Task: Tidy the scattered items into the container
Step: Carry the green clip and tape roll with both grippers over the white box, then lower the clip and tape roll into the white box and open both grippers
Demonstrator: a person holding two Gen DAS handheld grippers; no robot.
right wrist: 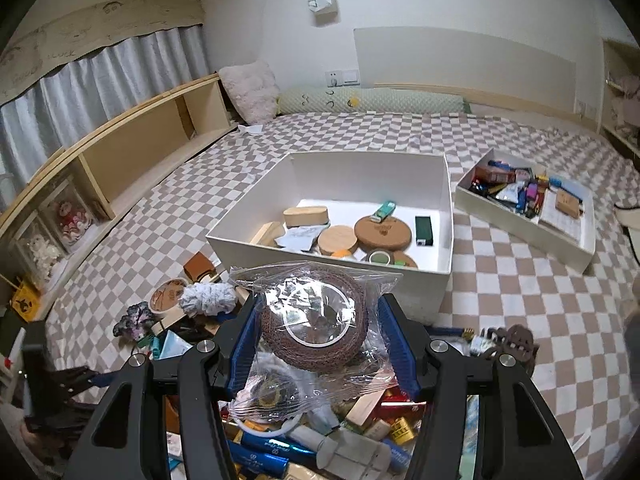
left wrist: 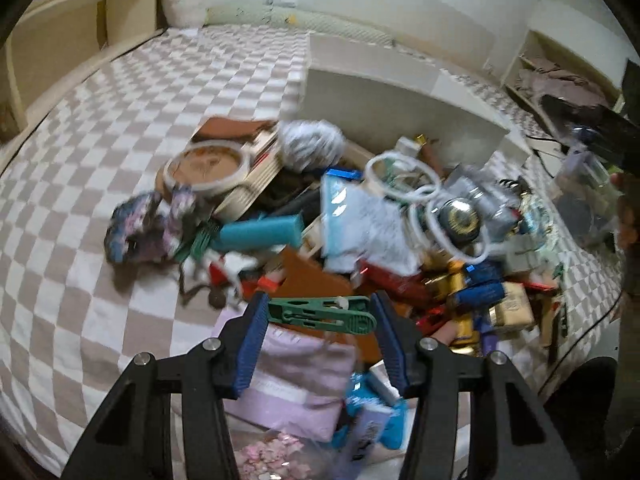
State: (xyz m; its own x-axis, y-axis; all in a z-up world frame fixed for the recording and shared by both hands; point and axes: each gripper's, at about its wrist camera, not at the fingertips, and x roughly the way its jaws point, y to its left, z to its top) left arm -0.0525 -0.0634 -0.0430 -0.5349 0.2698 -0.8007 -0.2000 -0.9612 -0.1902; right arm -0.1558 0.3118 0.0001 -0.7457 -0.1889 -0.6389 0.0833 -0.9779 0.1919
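Observation:
My left gripper [left wrist: 320, 320] is shut on a green plastic clip [left wrist: 320, 312], which lies crosswise between the blue pads above a heap of scattered items [left wrist: 400, 240] on the checked bedspread. The large white box [left wrist: 400, 112] stands just beyond the heap. In the right wrist view my right gripper [right wrist: 316, 332] is shut on a clear plastic bag [right wrist: 360, 372] holding a brown roll [right wrist: 360, 328]. It hangs in front of the near wall of the white box [right wrist: 420, 284]. Wooden discs, a tape roll and a green case lie inside that box.
A shallower white tray [right wrist: 476, 204] full of small things sits to the right of the box. A wooden shelf unit [right wrist: 132, 156] runs along the bed's left side, with pillows [right wrist: 252, 92] at the head. A tape ring [left wrist: 208, 168] and a patterned pouch [left wrist: 144, 228] lie left of the heap.

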